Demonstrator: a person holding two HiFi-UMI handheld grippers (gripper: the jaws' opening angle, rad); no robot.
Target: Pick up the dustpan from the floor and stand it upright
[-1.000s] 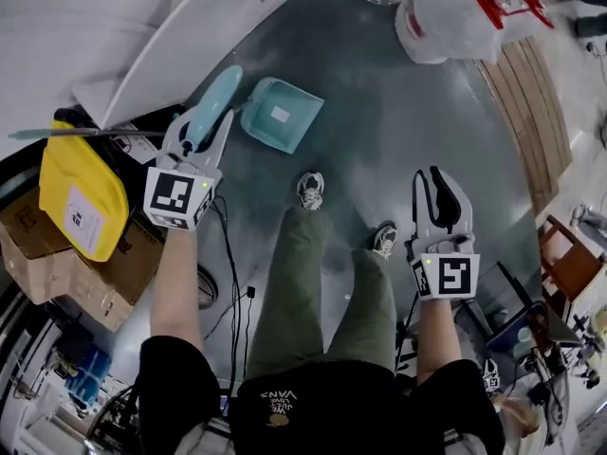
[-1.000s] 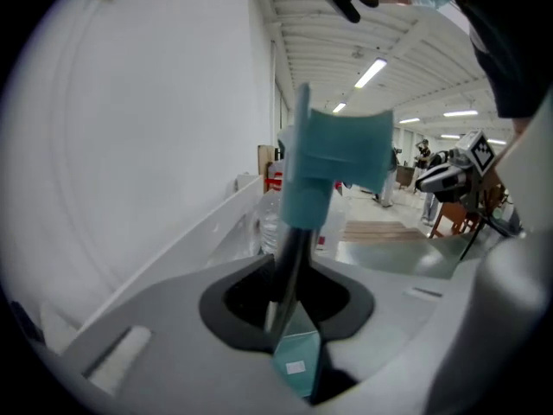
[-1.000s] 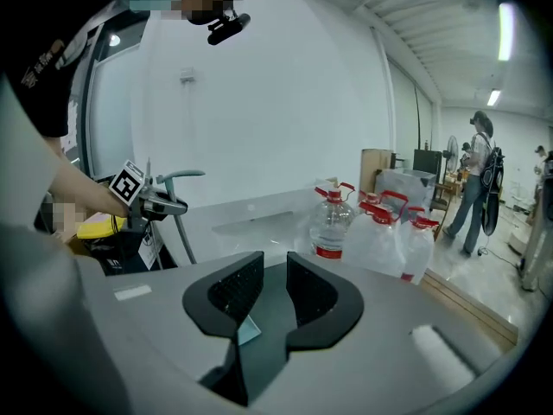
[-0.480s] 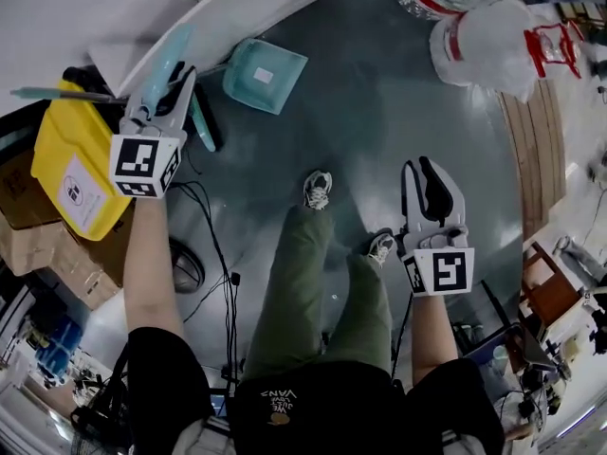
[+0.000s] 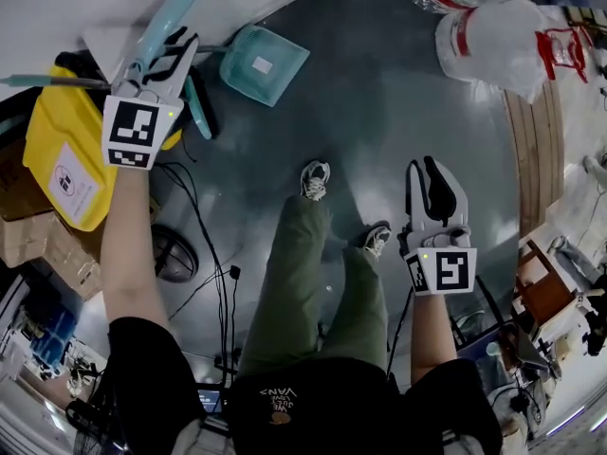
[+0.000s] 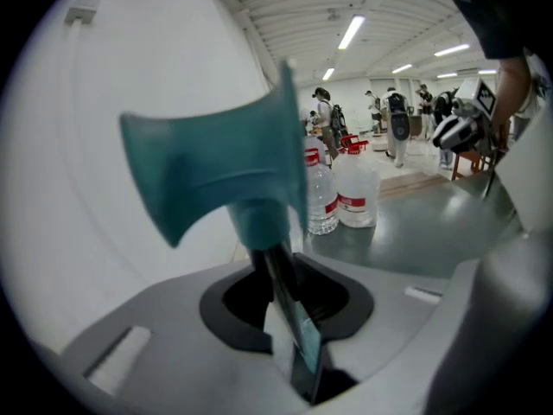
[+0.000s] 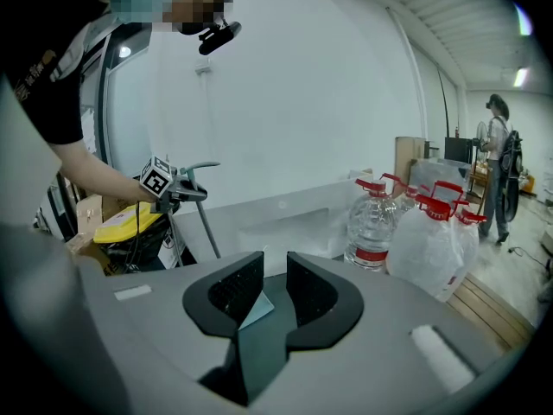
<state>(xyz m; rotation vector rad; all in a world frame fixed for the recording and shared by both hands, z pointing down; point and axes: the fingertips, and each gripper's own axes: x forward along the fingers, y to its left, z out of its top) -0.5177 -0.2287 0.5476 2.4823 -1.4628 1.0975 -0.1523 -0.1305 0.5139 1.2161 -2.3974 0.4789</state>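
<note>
**Panel and floor.** The white panel [image 5: 85,3] is the largest exposure. The dustpan [image 5: 273,76] shows its teal pan at the foot of that panel, just right of the left tool [image 5: 159,57] in the head view. Whether the pan rests on the floor [image 5: 379,93] or hangs just clear of it cannot be told. If the dustpan is stood against the panel at a slant, the glossy floor could let the base slide out and the whole thing fall flat.

**Clutter.** The yellow case [image 5: 66,150] and the cables [image 5: 229,275] lie close under the left arm. A swing of the handle that way could snag or topple them.

**Grip.** The left tool is clenched on a thin dark stem [image 6: 278,275] topped by a teal flared piece [image 6: 207,171], judged to be the dustpan's handle. The stem is narrow and sits off-centre in the jaws, so it may twist or slip and let the pan swing.

**Second tool.** The right tool [image 7: 275,262] is released and holds nothing. It is well apart from the pan and offers no steadying.
</note>
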